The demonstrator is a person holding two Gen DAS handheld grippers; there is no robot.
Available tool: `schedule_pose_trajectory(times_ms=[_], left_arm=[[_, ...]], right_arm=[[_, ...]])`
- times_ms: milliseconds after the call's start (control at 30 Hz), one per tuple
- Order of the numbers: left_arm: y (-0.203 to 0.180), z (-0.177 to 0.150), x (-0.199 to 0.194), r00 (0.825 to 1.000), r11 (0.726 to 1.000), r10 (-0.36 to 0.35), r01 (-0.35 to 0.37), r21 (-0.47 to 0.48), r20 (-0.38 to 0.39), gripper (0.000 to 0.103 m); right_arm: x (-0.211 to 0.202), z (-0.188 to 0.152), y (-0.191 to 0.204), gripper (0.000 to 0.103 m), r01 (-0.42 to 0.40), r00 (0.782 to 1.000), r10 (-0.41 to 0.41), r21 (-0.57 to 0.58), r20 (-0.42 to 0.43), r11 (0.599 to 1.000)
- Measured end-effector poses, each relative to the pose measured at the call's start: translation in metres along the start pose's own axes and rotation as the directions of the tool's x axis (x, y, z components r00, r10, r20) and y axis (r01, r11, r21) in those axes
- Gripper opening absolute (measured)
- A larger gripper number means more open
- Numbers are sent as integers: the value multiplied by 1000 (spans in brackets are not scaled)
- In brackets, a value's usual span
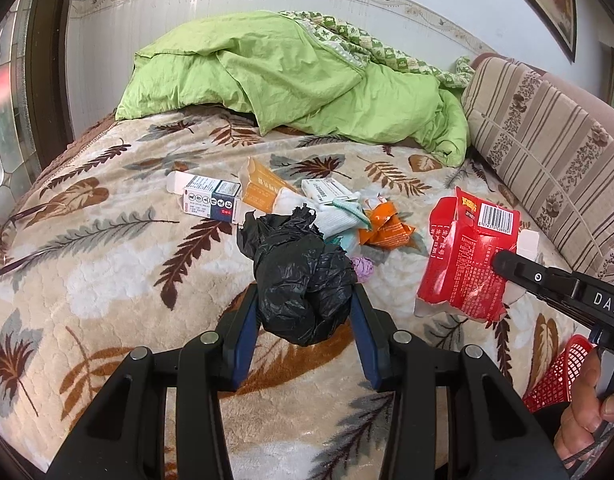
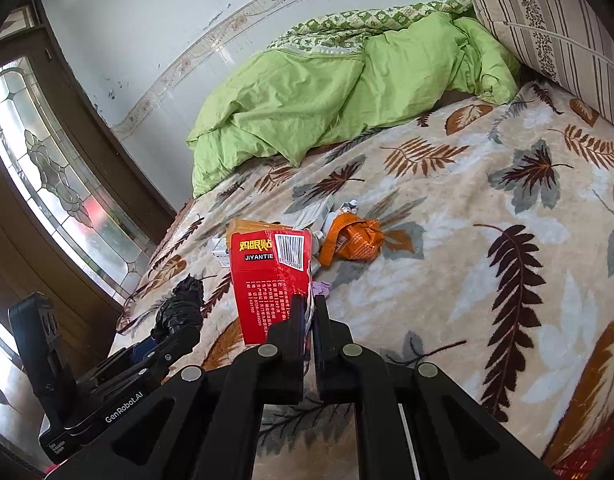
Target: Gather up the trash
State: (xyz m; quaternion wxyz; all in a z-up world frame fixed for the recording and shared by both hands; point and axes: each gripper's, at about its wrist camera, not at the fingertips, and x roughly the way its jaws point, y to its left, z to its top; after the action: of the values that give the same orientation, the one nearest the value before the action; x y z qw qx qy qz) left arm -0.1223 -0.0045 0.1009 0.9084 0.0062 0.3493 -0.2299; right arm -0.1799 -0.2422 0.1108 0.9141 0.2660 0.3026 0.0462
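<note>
**Left wrist view: bed litter, two items held**

Left gripper (image 1: 305,304) clamps a crumpled black bag (image 1: 299,276). Right gripper (image 2: 310,312) pinches the red packet (image 2: 271,276) upright, barcode uppermost. Beyond lie boxes (image 1: 211,200), an orange wrapper (image 1: 383,228), possibly tissue, on the leaf-print blanket (image 1: 107,280).

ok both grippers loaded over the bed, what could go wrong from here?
1. The right gripper pinches only the red packet by its lower edge; it could slip out.
2. The black bag in the left gripper is still bunched, so nothing can go in yet.
3. The orange wrapper and boxes remain.
</note>
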Motion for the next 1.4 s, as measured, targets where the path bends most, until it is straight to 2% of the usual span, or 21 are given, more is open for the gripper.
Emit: schedule_pose_trajectory(times_ms=[633,1400], left_arm=[[-8,5,-14,1000,1000,-12,12,2,11,42],[-9,9,-30,999,1000,-7,6,10,39,42]], right_arm=[[-16,4,8,4,-40,999,39,16,20,999],[-30,5,15,4,-40,998,39,4,43,999]])
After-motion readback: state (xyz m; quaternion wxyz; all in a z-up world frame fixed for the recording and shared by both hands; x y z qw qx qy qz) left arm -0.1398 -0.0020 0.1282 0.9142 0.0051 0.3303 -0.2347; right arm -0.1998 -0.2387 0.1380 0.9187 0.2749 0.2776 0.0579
